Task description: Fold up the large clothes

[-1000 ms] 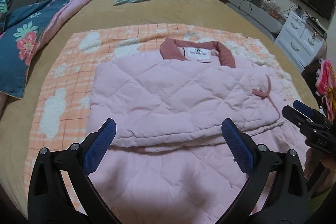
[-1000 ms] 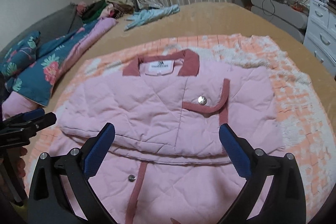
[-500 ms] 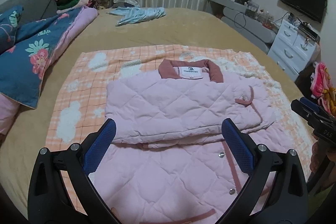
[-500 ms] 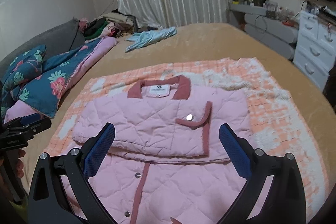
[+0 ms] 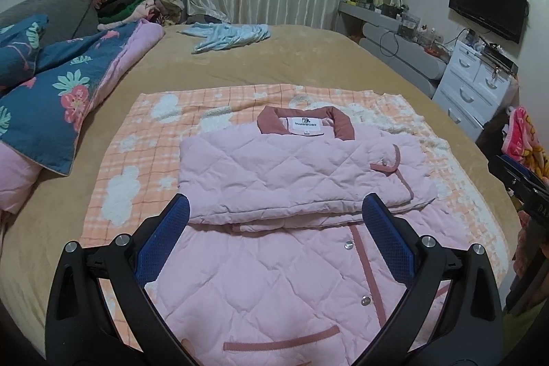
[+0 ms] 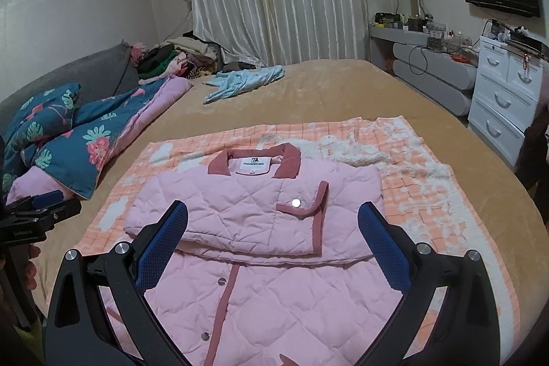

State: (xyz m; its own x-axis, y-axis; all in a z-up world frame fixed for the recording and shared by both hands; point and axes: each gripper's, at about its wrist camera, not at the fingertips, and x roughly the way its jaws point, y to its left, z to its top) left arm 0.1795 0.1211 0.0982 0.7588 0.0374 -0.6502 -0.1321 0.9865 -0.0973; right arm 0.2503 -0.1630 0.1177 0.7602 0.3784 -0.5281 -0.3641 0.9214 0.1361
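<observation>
A pink quilted jacket (image 5: 291, 174) with a dark-rose collar lies flat on an orange checked blanket (image 5: 137, 139) on the bed. Its sleeves are folded across the chest, and the lower half spreads toward me. It also shows in the right wrist view (image 6: 247, 208). My left gripper (image 5: 274, 228) is open and empty, held above the jacket's lower half. My right gripper (image 6: 272, 232) is open and empty, also above the lower half. Each gripper shows at the edge of the other's view, the right one (image 5: 521, 184) and the left one (image 6: 37, 211).
A blue floral quilt (image 5: 44, 81) lies at the left. A light-blue garment (image 5: 230, 35) lies at the far side of the tan bed (image 5: 308, 64). A clothes pile (image 6: 171, 57) sits at the back left. White drawers (image 6: 504, 102) stand at the right.
Both grippers have pulled back and risen away from the jacket, so it looks smaller and lower in both views. The jacket has not moved. Both grippers stayed open.
</observation>
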